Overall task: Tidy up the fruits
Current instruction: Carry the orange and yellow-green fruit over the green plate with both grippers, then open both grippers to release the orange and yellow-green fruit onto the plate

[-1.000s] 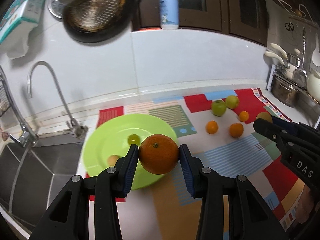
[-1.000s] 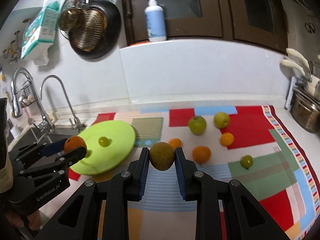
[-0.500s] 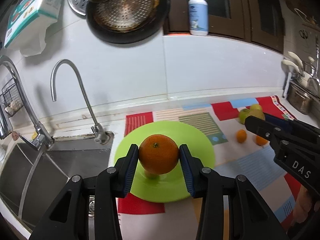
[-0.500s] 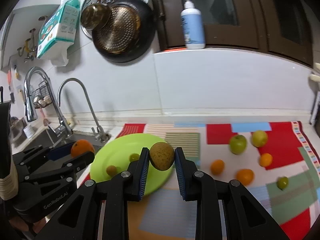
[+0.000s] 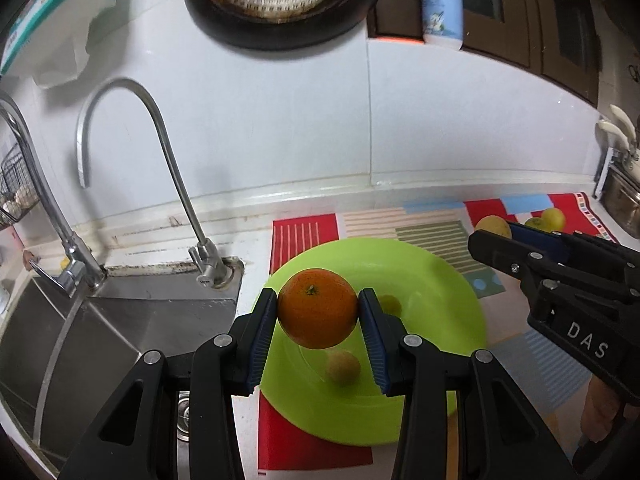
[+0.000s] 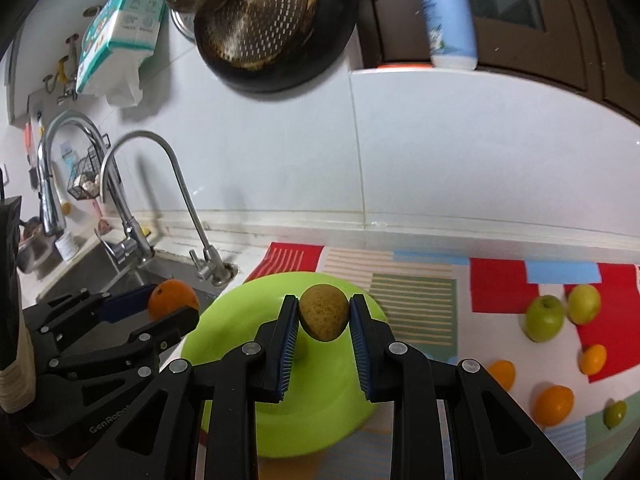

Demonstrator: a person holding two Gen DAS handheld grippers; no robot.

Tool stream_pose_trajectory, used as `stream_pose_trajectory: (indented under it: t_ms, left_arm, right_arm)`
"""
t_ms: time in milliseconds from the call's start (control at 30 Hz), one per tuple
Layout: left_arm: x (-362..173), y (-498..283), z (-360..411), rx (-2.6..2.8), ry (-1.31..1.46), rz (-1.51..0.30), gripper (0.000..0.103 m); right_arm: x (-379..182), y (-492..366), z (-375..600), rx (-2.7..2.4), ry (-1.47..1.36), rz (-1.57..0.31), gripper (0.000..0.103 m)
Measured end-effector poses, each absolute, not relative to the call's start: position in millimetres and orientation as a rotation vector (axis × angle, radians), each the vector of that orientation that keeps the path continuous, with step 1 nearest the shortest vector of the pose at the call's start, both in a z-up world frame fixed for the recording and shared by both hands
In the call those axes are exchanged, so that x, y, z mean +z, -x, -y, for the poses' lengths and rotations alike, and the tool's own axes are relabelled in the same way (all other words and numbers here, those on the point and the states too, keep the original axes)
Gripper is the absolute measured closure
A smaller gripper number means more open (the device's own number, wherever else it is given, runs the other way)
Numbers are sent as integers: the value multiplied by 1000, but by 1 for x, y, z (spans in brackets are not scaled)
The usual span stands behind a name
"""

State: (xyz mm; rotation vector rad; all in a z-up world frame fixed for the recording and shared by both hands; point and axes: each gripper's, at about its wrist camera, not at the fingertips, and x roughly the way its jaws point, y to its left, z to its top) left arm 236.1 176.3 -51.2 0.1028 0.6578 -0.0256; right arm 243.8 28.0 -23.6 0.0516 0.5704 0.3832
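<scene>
My left gripper [image 5: 318, 314] is shut on a large orange [image 5: 317, 314] and holds it above the left part of the lime green plate [image 5: 432, 280]. Two small yellowish fruits [image 5: 343, 367] lie on the plate. My right gripper [image 6: 323, 318] is shut on a brownish-yellow round fruit [image 6: 323, 317] over the same plate [image 6: 320, 424]. The right gripper also shows at the right of the left wrist view [image 5: 496, 236], and the left gripper with the orange [image 6: 173, 304] at the left of the right wrist view.
A sink [image 5: 100, 320] with a curved tap [image 5: 160, 152] lies left of the plate. On the patterned mat [image 6: 500, 280] to the right lie green apples [image 6: 545, 323], small oranges [image 6: 554, 400] and a lime [image 6: 615, 414]. Pans hang on the wall [image 6: 272, 24].
Both grippers have moved left with their fruits, from over the mat to over the green plate. The loose fruits on the mat have shifted to the right of view.
</scene>
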Motion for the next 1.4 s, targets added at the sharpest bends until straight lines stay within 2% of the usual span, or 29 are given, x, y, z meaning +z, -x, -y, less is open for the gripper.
stream_pose_trajectory:
  t_ms: [633, 700, 733, 800, 1067, 1167, 1400]
  left_arm:
    - [-86, -268, -179, -25, -87, -747, 61]
    - [-83, -267, -179, -19, -94, -734, 52]
    - [-82, -266, -179, -16, -95, -728, 51]
    - [-77, -262, -179, -13, -96, -716, 50]
    - [-59, -236, -178, -6, -81, -688, 45]
    - [-53, -226, -177, 2, -84, -676, 45]
    - [-35, -202, -171, 10, -86, -633, 38]
  right_arm:
    - [-69, -283, -42, 424, -43, -685, 76]
    - [-69, -283, -42, 426, -48, -679, 75]
    - [-68, -282, -43, 422, -46, -674, 71]
    - [-66, -280, -42, 417, -46, -670, 66]
    - [-50, -255, -32, 390, -47, -639, 65]
    - [-43, -243, -25, 372, -52, -621, 58]
    - [-27, -215, -13, 348, -50, -582, 57]
